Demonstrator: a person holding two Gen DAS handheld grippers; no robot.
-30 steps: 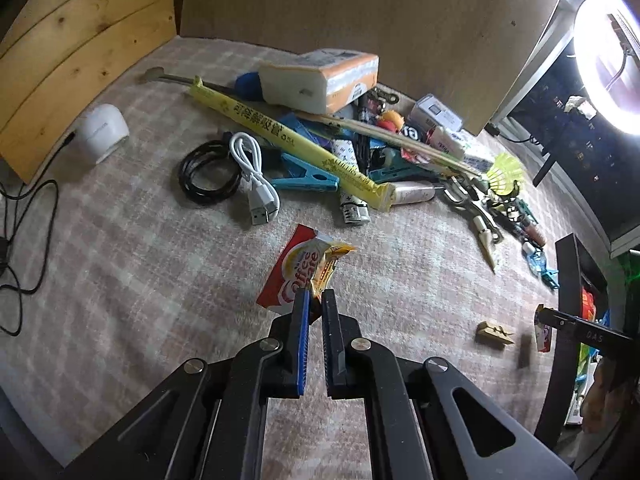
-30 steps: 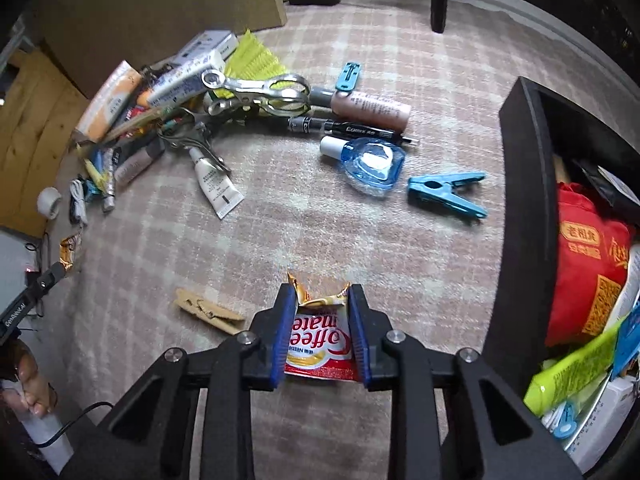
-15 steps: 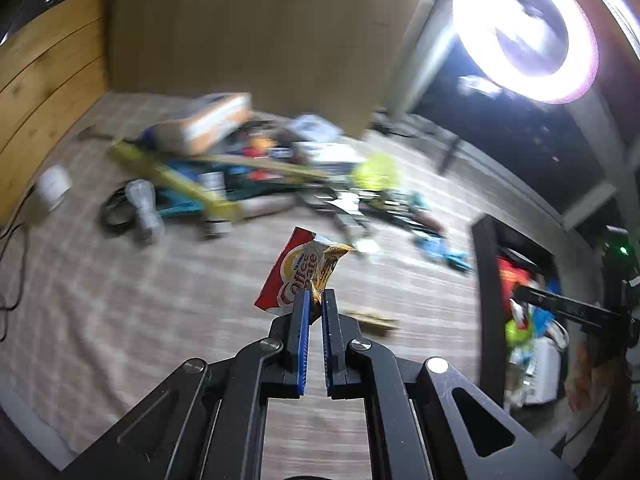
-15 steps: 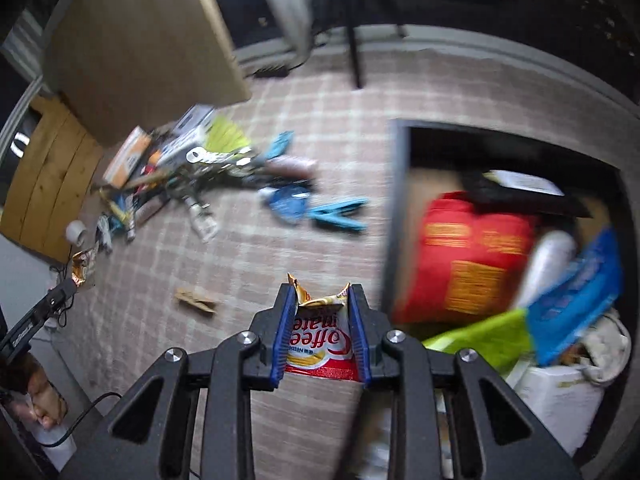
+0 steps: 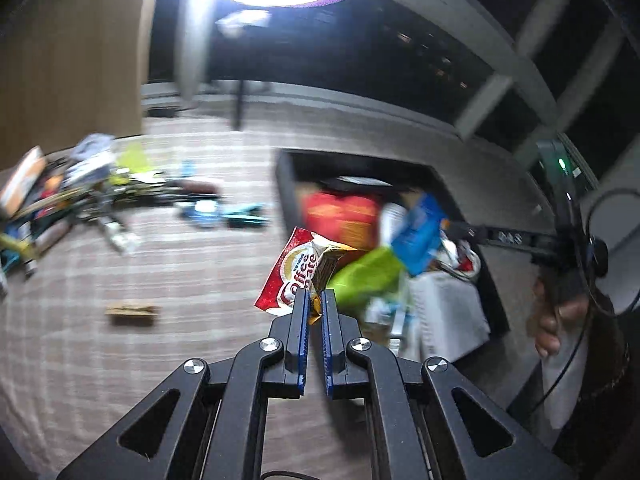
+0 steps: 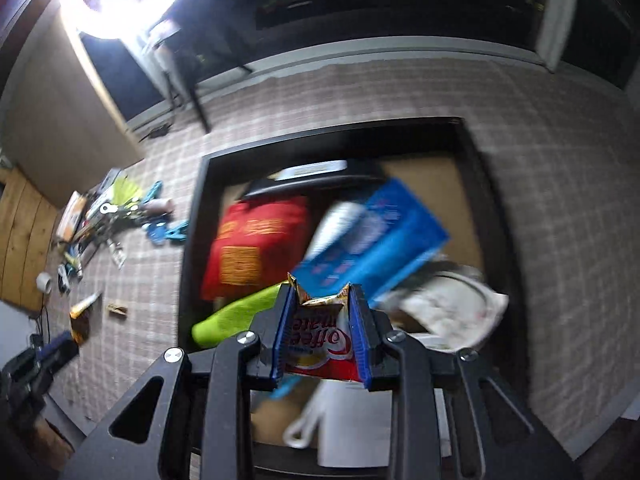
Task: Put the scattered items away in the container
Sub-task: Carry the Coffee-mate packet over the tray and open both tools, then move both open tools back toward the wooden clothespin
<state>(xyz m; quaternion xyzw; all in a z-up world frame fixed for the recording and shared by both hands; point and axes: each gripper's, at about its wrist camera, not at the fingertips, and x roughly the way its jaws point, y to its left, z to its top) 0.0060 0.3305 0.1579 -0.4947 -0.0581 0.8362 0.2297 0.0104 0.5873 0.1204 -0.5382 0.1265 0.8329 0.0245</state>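
You have swung both sachets from above the table's clutter to the container (image 6: 192,240). Your right hand-held gripper (image 6: 320,312) clamps its creamer sachet (image 6: 320,330) directly above the contents; your left hand-held gripper (image 5: 315,312), nearly shut, pinches its sachet (image 5: 298,272) at the near wall. Release looks next.

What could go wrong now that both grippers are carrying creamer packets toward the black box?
The left gripper pinches its creamer packet only by one crumpled edge, so it might slip out short of the black box. The box already looks heaped, with a red bag and blue packet, so the right gripper's packet may slide off the pile when released.
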